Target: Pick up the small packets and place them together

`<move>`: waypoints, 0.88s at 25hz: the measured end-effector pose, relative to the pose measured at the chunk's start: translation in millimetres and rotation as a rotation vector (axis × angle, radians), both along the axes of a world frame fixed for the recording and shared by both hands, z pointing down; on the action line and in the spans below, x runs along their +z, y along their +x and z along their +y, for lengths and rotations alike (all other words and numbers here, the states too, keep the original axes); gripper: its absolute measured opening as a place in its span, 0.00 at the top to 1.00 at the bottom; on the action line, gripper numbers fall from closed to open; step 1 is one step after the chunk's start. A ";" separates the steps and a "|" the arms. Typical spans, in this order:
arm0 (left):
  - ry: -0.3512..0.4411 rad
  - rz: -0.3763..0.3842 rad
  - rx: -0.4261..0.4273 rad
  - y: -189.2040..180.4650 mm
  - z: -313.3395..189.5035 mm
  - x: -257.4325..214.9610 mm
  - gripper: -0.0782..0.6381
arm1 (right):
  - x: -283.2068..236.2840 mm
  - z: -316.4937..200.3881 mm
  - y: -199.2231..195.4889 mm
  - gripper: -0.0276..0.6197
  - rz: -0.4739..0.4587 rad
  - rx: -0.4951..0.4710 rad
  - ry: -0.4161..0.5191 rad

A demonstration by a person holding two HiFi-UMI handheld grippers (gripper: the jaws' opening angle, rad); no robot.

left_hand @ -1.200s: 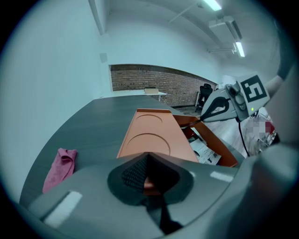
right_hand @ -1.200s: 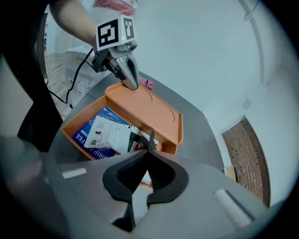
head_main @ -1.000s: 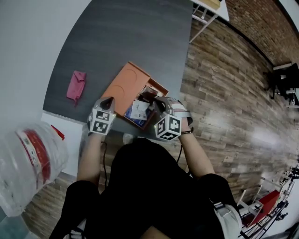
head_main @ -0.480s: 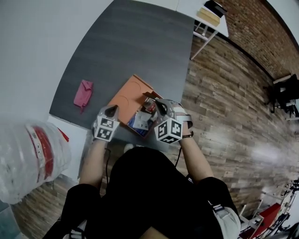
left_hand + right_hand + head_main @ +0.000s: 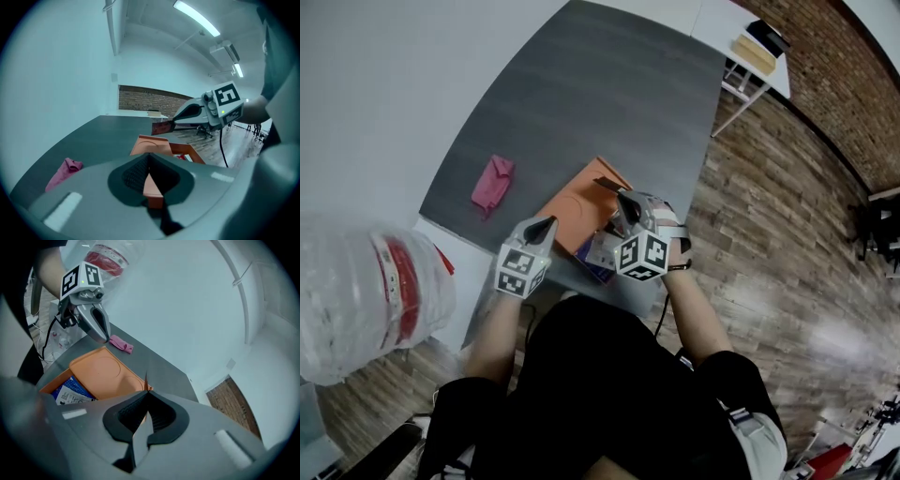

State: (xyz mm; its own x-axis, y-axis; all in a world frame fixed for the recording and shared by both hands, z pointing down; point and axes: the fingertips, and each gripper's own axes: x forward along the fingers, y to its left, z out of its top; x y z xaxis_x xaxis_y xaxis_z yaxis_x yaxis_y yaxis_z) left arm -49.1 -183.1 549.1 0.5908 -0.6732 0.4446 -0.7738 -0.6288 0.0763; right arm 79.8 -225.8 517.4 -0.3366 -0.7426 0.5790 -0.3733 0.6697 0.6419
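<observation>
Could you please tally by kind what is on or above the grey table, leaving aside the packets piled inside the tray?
Tongs: 2 (left tongs, right tongs)
Small packet, gripped in the right tongs: 1
Orange tray: 1
Pink cloth: 1
Total: 5

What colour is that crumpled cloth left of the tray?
Pink cloth; it shows best in the head view.

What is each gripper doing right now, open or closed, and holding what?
Left gripper: closed, empty.
Right gripper: closed on a small packet.
</observation>
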 end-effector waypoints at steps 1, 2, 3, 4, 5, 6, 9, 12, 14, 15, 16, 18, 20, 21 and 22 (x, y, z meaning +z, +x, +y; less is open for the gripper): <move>0.003 -0.001 0.003 -0.1 2.3 -1.2 0.89 | 2.1 -3.2 -3.4 0.95 0.010 -0.008 0.005; 0.009 0.000 0.004 -0.1 4.2 -2.7 0.89 | 4.1 -6.5 -6.3 0.95 0.026 -0.016 0.016; 0.018 0.004 0.002 -0.2 5.6 -4.5 0.89 | 6.3 -9.7 -8.8 0.95 0.046 -0.023 0.030; 0.026 0.010 -0.002 -0.6 6.7 -6.4 0.89 | 9.4 -12.5 -11.0 0.95 0.066 -0.029 0.040; 0.031 0.017 -0.008 -1.5 7.9 -7.7 0.89 | 13.6 -14.9 -13.1 0.95 0.080 -0.032 0.042; 0.030 0.022 -0.015 -3.0 9.3 -8.2 0.89 | 18.8 -16.9 -15.4 0.95 0.089 -0.033 0.037; 0.010 0.022 -0.025 -8.5 15.3 -5.4 0.89 | 32.3 -20.3 -21.8 0.95 0.092 -0.034 0.017; -0.015 0.019 -0.032 -13.2 21.2 -0.2 0.89 | 39.9 -20.6 -25.0 0.95 0.104 -0.040 0.022; -0.025 0.029 -0.041 -15.8 24.1 1.6 0.89 | 46.8 -17.7 -27.7 0.95 0.111 -0.050 0.008; -0.027 0.035 -0.046 -17.1 25.3 2.2 0.89 | 50.8 -15.6 -29.4 0.95 0.113 -0.054 -0.004; -0.027 0.039 -0.050 -18.0 26.3 2.7 0.89 | 54.7 -13.5 -30.8 0.95 0.114 -0.058 -0.016; -0.028 0.044 -0.051 -18.7 28.3 4.4 0.89 | 62.6 -9.7 -32.1 0.95 0.116 -0.058 -0.044; -0.034 0.044 -0.048 -18.8 30.4 7.1 0.89 | 71.0 -6.0 -32.5 0.91 0.108 -0.052 -0.086; -0.038 0.043 -0.047 -19.0 31.0 8.3 0.89 | 74.8 -4.4 -32.8 0.87 0.099 -0.049 -0.110; -0.042 0.043 -0.045 -19.3 31.5 9.4 0.89 | 77.8 -2.9 -33.1 0.83 0.088 -0.047 -0.134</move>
State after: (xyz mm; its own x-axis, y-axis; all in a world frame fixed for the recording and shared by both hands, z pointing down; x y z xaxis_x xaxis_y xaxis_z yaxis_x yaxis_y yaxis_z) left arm -68.4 -151.6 558.5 0.5794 -0.6810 0.4478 -0.7969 -0.5885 0.1362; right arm 46.7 -228.7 595.2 -0.3125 -0.6416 0.7005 -0.2858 0.7667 0.5749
